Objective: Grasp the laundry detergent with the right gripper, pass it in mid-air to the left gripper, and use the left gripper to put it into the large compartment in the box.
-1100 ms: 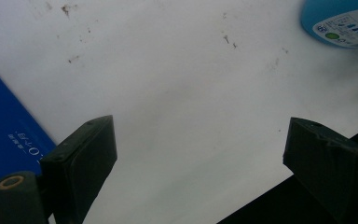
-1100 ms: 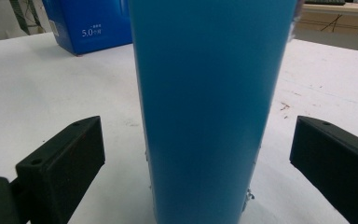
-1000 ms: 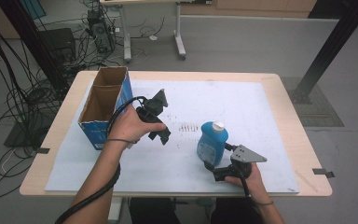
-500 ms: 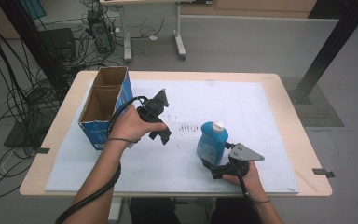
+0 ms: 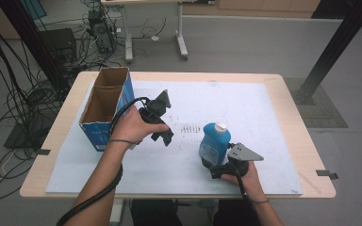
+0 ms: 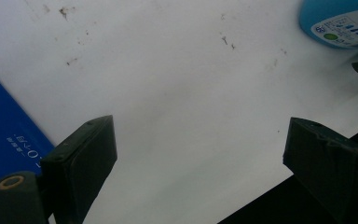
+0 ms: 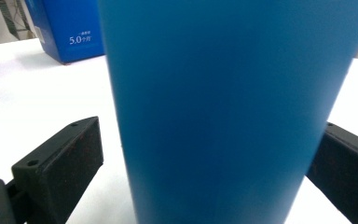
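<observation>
A blue bottle [image 5: 214, 141] with a white cap stands upright on the white sheet [image 5: 250, 108], near the table's front. My right gripper [image 5: 209, 165] lies low at its base, jaws on either side of it. In the right gripper view the bottle [image 7: 233, 93] is close between the jaws of the right gripper [image 7: 209, 172]. The left pad [image 7: 70, 154] stands a little apart from it, and the right pad [image 7: 345, 163] is at its edge. My left gripper [image 5: 166, 136] hovers open and empty over the sheet, left of the bottle [image 6: 340, 18].
An open blue cardboard box [image 5: 99, 136] stands at the table's left; its side shows in both gripper views [image 6: 4, 126] [image 7: 70, 32]. The wooden table [image 5: 294, 127] ends just right of the sheet. Cables and desk legs are on the floor behind.
My right gripper has crept slightly left, closer around the bottle's base. The left gripper and the bottle have stayed where they were.
</observation>
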{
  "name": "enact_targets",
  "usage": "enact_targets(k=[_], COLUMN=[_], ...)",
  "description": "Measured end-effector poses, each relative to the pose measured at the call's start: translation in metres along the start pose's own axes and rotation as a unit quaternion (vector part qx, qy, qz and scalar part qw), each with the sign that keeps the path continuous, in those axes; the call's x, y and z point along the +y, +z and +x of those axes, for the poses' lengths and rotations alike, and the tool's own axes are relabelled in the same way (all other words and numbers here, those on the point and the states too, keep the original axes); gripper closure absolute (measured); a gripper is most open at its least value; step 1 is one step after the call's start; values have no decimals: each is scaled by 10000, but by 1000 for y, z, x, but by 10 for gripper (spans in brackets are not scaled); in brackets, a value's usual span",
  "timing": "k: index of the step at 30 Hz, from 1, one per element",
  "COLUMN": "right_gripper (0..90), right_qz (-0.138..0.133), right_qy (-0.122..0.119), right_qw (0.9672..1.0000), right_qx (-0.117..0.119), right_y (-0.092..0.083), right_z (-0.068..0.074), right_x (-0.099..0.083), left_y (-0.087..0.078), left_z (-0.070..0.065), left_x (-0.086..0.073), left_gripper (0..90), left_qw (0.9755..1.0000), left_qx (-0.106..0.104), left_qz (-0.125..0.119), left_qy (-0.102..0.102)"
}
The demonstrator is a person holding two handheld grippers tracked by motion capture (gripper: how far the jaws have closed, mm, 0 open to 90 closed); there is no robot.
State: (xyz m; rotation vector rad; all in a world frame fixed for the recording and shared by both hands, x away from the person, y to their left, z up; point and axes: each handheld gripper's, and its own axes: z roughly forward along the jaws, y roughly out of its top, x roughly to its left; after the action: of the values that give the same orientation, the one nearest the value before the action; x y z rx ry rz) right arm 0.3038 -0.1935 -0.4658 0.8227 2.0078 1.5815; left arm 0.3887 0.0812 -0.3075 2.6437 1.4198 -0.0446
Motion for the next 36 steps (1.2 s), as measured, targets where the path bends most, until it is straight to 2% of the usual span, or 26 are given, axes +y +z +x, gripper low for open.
enact_targets(k=[14,36], right_gripper=[23,26], right_qz=[-63,-83], right_qy=[-5,28], right_qw=[9999,9999], right_qx=[-111,-109], right_y=[4,4], right_z=[2,1], right_x=[1,1], left_y=[-1,0], left_z=[0,-1], left_x=[0,2], left_gripper=[100,100], left_qw=[10000,10000], left_qx=[2,2], left_qz=[-26,16], left_qy=[-7,3])
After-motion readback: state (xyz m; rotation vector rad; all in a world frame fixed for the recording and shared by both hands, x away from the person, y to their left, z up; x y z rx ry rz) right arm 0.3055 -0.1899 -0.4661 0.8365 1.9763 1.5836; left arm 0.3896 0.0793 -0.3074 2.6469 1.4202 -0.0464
